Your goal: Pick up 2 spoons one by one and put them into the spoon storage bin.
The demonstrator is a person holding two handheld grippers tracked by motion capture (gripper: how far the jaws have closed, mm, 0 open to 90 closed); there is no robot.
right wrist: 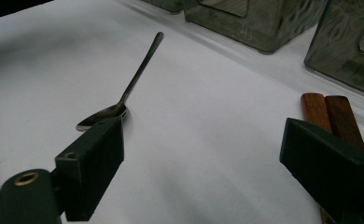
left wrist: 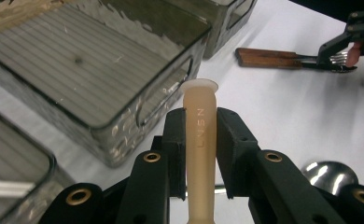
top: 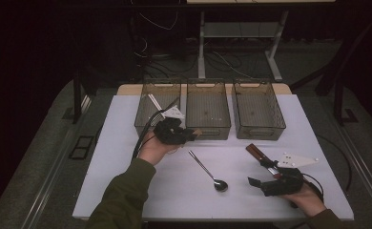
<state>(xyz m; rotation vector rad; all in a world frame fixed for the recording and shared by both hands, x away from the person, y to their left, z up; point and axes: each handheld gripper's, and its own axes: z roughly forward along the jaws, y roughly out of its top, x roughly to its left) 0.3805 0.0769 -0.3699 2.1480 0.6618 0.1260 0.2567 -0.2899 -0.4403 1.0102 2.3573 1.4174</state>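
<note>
A cream plastic handle (left wrist: 199,140) is being clamped between the jaws of the left gripper (top: 174,131), just in front of the middle bin (top: 208,107) at twelve o'clock on the table (top: 127,181). For a clean drop, the handle is best carried clear over the bin's rim before release. Raised lettering is being shown on the handle, possibly "LIVEN", though it cannot be read with certainty. The right gripper (right wrist: 203,163) is being held wide apart, nothing between its jaws, beside two wooden-handled utensils (right wrist: 332,114) at four o'clock. A steel spoon (top: 208,171) is lying at six o'clock.
</note>
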